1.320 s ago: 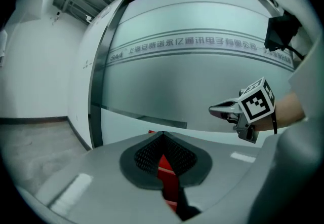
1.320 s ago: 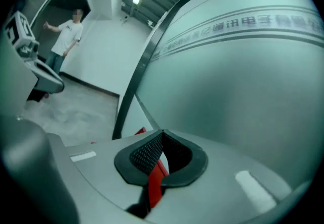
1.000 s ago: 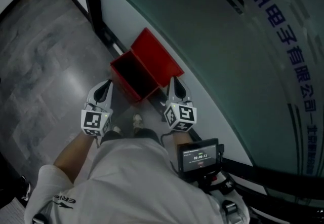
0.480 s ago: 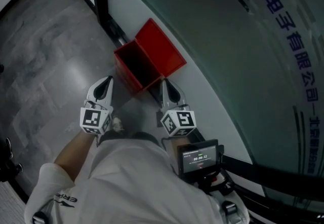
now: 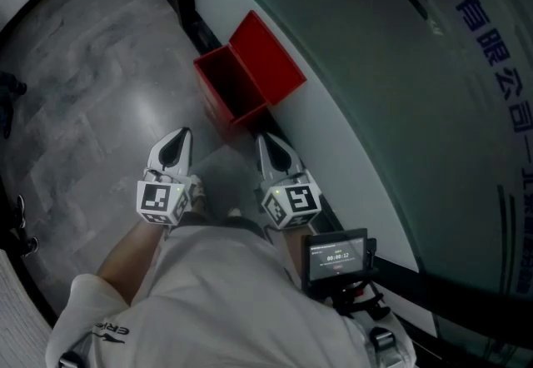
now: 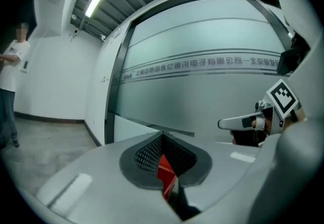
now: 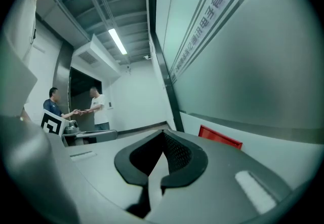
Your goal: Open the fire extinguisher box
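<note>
1. The red fire extinguisher box (image 5: 229,87) sits on the floor (image 5: 100,92) against the glass wall (image 5: 375,67), lid (image 5: 271,54) open, its inside dark.
2. The left gripper (image 5: 178,138) and right gripper (image 5: 266,143) hover near it, fingers clenched, grasping nothing.

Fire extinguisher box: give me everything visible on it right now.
The fire extinguisher box is a red, metal-looking rectangular case standing on the grey floor at the foot of the frosted glass wall. Its lid is swung open, tipped back toward the wall. The interior looks dark, with no contents visible. The left tongs and right tongs are both clear of it.
</note>
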`<state>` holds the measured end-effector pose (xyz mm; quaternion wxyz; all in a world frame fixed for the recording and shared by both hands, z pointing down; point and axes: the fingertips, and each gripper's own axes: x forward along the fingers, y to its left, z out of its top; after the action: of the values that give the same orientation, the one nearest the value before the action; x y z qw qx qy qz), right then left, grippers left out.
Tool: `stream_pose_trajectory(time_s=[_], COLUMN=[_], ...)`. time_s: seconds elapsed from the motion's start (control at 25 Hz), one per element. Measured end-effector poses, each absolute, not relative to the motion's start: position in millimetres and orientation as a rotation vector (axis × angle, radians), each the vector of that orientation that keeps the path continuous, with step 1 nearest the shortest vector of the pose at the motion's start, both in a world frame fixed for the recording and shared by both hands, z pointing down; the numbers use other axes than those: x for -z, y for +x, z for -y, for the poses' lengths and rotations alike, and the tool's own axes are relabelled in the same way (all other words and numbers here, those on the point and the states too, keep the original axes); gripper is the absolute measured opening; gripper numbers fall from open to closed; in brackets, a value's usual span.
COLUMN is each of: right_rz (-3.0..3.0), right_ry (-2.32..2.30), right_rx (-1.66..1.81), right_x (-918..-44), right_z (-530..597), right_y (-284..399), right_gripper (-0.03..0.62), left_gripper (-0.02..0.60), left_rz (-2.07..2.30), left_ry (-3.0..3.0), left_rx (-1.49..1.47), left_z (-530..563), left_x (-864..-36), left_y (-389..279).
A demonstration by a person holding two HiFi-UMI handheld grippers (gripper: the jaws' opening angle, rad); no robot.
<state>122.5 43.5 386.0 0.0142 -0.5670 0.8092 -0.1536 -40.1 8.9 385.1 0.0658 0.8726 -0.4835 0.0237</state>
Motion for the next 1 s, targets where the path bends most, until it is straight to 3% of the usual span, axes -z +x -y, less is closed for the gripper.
stream_pose_trajectory(time_s=[1.0], right_rz=[-2.690], right_ry=[-1.675], right_rx=[0.443], right_x=[-385.7], right_z=[-110.2], right_y=[61.0], right_gripper=[0.012], left_gripper=[0.002], left_rz=[1.445], left_ry=[2.664], left_rx=[-0.062], left_z=[-84.5], left_x=[-378.6], left_y=[-65.0])
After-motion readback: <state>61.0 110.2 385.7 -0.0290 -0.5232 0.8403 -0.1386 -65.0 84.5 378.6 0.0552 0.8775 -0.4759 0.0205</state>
